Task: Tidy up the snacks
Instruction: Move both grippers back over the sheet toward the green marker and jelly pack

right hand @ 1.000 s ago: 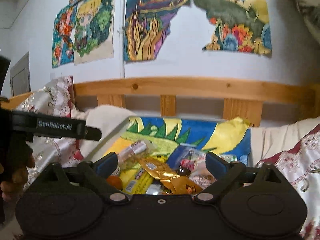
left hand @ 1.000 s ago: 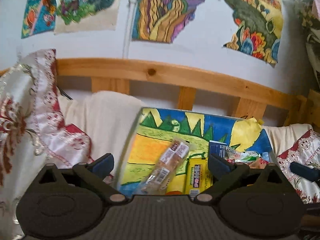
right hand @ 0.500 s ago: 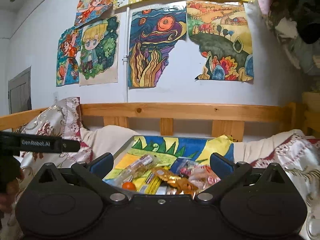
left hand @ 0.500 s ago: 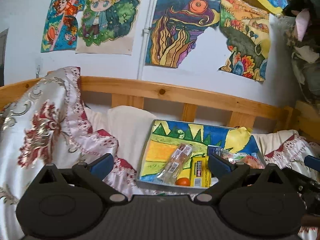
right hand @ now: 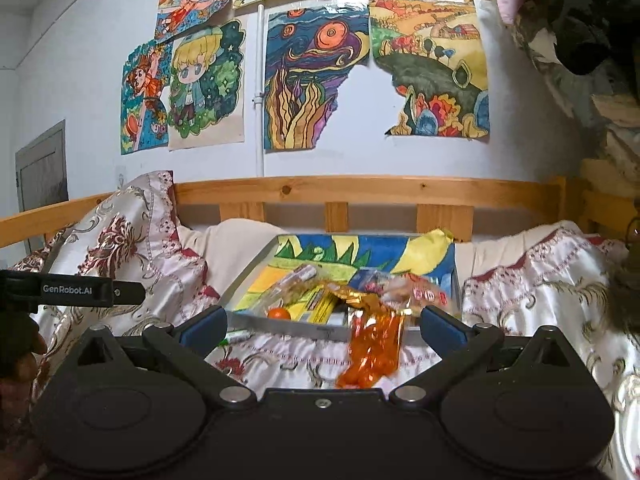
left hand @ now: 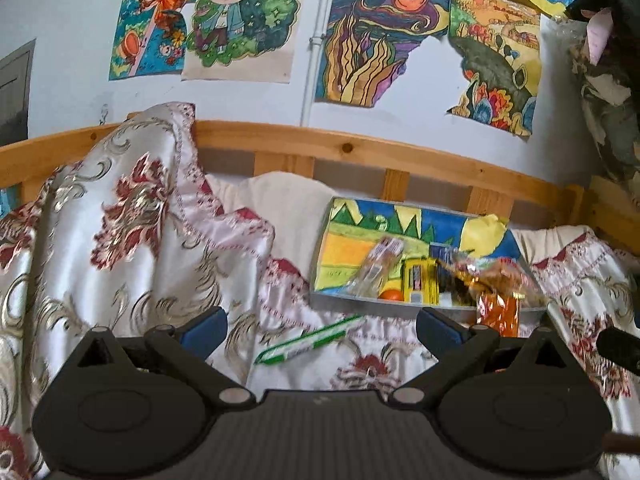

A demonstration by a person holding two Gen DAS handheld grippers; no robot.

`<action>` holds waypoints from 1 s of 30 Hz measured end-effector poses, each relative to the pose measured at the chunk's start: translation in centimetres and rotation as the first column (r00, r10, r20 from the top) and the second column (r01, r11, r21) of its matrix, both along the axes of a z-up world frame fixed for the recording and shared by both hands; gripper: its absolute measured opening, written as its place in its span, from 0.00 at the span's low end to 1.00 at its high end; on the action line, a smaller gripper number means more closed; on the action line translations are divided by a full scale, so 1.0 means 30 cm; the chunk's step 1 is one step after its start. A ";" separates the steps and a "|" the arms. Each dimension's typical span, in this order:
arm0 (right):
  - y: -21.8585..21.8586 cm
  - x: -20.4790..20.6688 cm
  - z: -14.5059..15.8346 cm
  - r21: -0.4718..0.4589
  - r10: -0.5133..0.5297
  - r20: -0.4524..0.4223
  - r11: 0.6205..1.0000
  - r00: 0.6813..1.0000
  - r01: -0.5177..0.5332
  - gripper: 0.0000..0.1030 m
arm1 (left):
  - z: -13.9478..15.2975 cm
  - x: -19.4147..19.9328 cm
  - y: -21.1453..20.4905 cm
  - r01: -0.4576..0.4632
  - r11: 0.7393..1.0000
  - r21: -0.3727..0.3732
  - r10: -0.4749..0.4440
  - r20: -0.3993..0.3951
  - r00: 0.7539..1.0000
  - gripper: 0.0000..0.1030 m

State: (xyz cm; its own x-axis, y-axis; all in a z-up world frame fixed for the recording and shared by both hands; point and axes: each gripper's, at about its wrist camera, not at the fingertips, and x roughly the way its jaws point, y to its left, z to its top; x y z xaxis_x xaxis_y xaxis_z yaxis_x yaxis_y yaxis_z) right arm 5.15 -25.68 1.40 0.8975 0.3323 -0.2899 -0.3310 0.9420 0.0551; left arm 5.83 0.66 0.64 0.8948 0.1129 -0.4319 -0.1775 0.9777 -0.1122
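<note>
A grey tray [left hand: 320,298] lined with a colourful drawing lies on the bed and holds several snacks: a clear-wrapped bar [left hand: 376,266], a yellow pack [left hand: 418,280], a small orange fruit [left hand: 390,295] and crinkly packets [left hand: 492,270]. An orange packet [right hand: 374,350] hangs over the tray's [right hand: 280,326] front edge onto the bedcover. A green and white stick pack [left hand: 308,340] lies on the cover before the tray. My left gripper [left hand: 322,328] is open and empty, back from the tray. My right gripper [right hand: 324,322] is open and empty, just above the orange packet.
A floral satin bedcover [left hand: 120,240] is bunched up high on the left. A wooden bed rail [left hand: 360,152] runs behind the tray, with drawings on the wall [right hand: 304,84] above. The left gripper's body [right hand: 72,290] shows at the left of the right wrist view.
Both grippers have pulled back from the tray, so it looks smaller and farther. The orange packet and the green stick pack have come into view in front of it.
</note>
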 end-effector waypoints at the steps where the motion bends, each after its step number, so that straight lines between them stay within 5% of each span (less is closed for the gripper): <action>1: 0.001 -0.013 -0.004 0.000 -0.003 -0.009 1.000 1.000 0.003 0.99 | -0.007 -0.010 0.002 0.001 1.000 0.002 -0.001 -0.010 1.000 0.99; 11: 0.027 -0.075 -0.053 -0.035 -0.028 -0.102 0.999 0.994 0.024 0.99 | -0.071 -0.071 0.019 0.025 1.000 0.010 -0.024 -0.105 0.994 0.99; 30: 0.030 -0.044 -0.087 -0.033 -0.026 -0.173 0.999 0.985 0.021 0.99 | -0.100 -0.074 0.000 0.049 0.999 0.021 -0.045 -0.142 0.989 0.99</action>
